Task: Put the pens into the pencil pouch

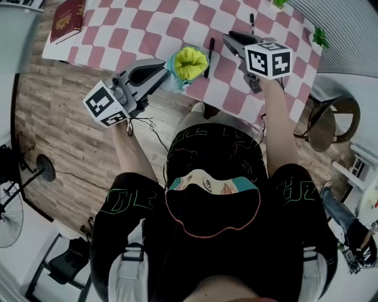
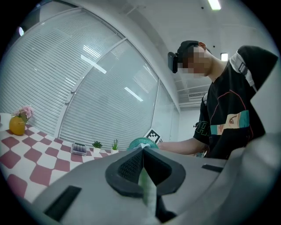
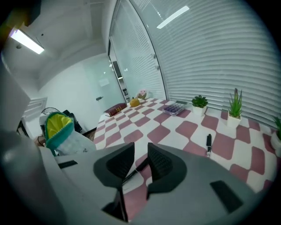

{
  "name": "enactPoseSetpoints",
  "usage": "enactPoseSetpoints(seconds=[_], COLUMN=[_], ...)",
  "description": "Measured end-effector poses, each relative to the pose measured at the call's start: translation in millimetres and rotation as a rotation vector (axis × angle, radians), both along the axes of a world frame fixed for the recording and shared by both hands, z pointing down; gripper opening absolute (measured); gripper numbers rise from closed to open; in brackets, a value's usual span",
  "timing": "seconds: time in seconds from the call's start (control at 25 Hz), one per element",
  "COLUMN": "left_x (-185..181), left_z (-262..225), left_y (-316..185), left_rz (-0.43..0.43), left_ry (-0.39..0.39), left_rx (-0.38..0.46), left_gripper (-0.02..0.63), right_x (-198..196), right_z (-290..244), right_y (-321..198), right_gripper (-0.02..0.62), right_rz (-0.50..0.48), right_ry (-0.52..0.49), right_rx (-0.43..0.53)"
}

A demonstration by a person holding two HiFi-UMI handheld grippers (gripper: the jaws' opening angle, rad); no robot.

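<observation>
A teal pencil pouch [image 1: 186, 63] with a yellow lining stands open at the table's near edge. My left gripper [image 1: 165, 69] is shut on its rim, and in the left gripper view a thin green edge of the pouch [image 2: 139, 142] is pinched in that gripper [image 2: 142, 152]. A black pen [image 1: 209, 56] lies on the checked cloth just right of the pouch. My right gripper [image 1: 231, 40] hovers over the table to the pen's right, open; through the gap of that gripper [image 3: 141, 151] the pen [image 3: 133, 172] shows on the cloth below. A second pen [image 3: 209, 143] lies farther off.
The red-and-white checked table [image 1: 147, 23] carries a red book [image 1: 66, 17] at its far left, a small purple tray [image 3: 174, 107], two potted plants [image 3: 199, 102] and a yellow fruit [image 2: 17, 125]. A stool [image 1: 331, 124] stands at the right, a fan [image 1: 12, 218] on the floor.
</observation>
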State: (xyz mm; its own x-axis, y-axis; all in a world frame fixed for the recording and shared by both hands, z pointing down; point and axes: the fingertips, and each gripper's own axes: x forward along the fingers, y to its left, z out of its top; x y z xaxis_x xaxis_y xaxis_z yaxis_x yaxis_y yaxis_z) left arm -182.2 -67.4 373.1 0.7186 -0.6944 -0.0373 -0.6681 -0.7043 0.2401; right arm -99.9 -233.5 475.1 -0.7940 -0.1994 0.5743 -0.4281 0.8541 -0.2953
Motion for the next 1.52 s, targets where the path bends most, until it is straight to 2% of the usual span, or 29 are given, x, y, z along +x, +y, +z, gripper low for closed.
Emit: enactPoseSetpoints(seconds=[0.36, 0.44, 0.72, 1.08, 1.36, 1.52], left_x=[-22, -23, -24, -26, -21, -25], left_z=[6, 5, 3, 7, 10, 12], left_y=[1, -2, 4, 1, 6, 2], left_rz=[-0.076, -0.083, -0.077, -0.056, -0.053, -0.058], left_ry=[0.039, 0.044, 0.063, 0.07, 0.064, 0.065], left_rx=[0.011, 0.014, 0.029, 0.026, 0.019, 0.017], left_gripper=[0.0, 0.0, 0.0, 0.0, 0.0, 0.0], right_x=[-29, -30, -40, -44, -39, -44], right_z=[68, 77, 98, 105, 104, 100], right_y=[0, -3, 0, -1, 6, 4], right_gripper=[0.084, 0.104, 0.121, 0.112, 0.074, 0.066], right_rz=[0.029, 0.036, 0.077, 0.085, 0.069, 0.066], right_ry=[0.217, 0.243, 0.282, 0.379, 0.372, 0.336], right_rx=[-0.109, -0.123, -0.195, -0.162, -0.16, -0.165])
